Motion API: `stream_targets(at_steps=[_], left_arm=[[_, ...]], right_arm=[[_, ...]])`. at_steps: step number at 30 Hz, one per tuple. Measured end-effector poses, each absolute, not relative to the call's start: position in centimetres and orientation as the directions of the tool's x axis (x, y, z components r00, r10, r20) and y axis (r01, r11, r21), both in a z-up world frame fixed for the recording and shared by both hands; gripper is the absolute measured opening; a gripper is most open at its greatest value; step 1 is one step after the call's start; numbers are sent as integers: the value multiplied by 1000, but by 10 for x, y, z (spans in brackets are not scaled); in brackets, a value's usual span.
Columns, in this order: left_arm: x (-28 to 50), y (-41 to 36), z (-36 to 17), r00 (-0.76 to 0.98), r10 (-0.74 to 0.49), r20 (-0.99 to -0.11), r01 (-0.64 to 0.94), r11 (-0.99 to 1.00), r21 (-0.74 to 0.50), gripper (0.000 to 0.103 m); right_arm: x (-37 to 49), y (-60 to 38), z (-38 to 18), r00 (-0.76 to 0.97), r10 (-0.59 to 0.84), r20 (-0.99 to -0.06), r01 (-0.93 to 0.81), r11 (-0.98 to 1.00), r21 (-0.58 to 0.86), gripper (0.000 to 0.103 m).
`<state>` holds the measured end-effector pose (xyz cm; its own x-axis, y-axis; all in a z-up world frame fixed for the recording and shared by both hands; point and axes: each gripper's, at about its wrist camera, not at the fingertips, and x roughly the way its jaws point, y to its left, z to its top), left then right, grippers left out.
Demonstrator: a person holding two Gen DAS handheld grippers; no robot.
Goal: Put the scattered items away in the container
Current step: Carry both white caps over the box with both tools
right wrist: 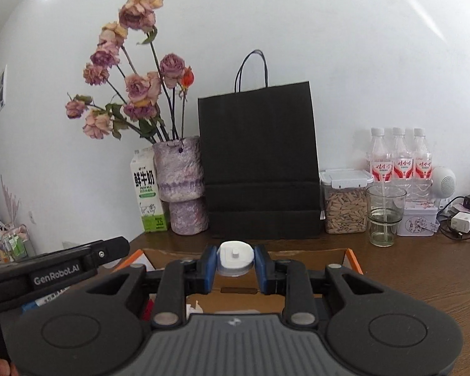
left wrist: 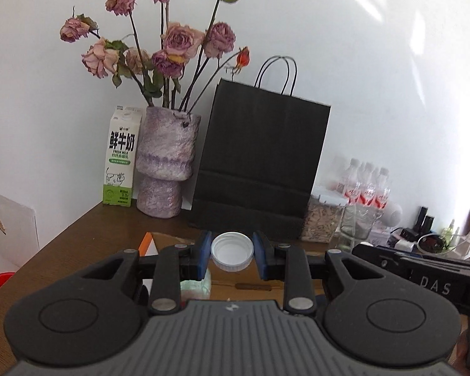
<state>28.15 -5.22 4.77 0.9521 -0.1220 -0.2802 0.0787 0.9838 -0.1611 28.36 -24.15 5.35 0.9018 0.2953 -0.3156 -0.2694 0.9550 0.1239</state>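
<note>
Left claw (left wrist: pixel 232 252): two blue rubber-faced pads on black jointed arms, clamped on a white plastic bottle cap (left wrist: pixel 232 254). Cap is round, ribbed around its rim, smooth inside; its open hollow faces the camera, so its short axis runs back along the claw, tilted slightly upward.

Right claw (right wrist: pixel 235 263): same build, pads pressed on a white plastic stopper cap (right wrist: pixel 235 258). Round, ribbed skirt below, flat top with a small square stud at centre; top faces up and toward the camera.

Cardboard box (right wrist: pixel 335 255): brown corrugated, open-topped, orange-edged flaps, lying on the desk (right wrist: pixel 423 266) below and just ahead of both claws. Both caps are held in the air over its opening. Beneath the left claw, a pale green soft-looking item (left wrist: pixel 197 283) shows inside the box; kind unclear.

Beyond the claws, against the white wall:
- Black paper bag (right wrist: pixel 258 163), matte, rectangular, cord handles, upright, straight ahead.
- Mottled purple vase (right wrist: pixel 181 185), rough-textured, holding dried pink roses (right wrist: pixel 138 89), ahead to the left.
- Milk carton (right wrist: pixel 147 191), white and green, gabled top, left of the vase.
- Clear lidded canister (right wrist: pixel 344 202) of pale seeds, ahead to the right.
- Glass tumbler (right wrist: pixel 385 213).
- Three clear plastic bottles (right wrist: pixel 399 156) with red labels.
</note>
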Motion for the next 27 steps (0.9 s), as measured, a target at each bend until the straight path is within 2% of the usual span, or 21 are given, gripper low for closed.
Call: stream_targets(at_steps=[3,23,24,25,26,27], left_arm=[[294,-50,37,940,-106,-324,58,986,-157,29],[298,-47,33,939,-55,-338,16,993,-115,29],[298,-47,34,940,-43,-338,6,994,-111,35],[298,-46,35,940,-31,-340,-6,994,-106,54],[297,-45,35,940,-18,-340,-19,995,-103,67],[296,-44,36,944,-9,-331,-27,994,-104,92]], right_arm=[[299,-238,47,896,280,-344,-259,960,106,25],[311,-233,34,866,286,-409,-269,958,101,26],[312,-233,35,863,287,-416,-268,958,106,27],[313,-234,35,860,286,-423,-264,958,111,30],[314,-235,34,857,284,-430,-259,959,117,45],[314,-236,35,857,277,-435,-250,961,120,59]])
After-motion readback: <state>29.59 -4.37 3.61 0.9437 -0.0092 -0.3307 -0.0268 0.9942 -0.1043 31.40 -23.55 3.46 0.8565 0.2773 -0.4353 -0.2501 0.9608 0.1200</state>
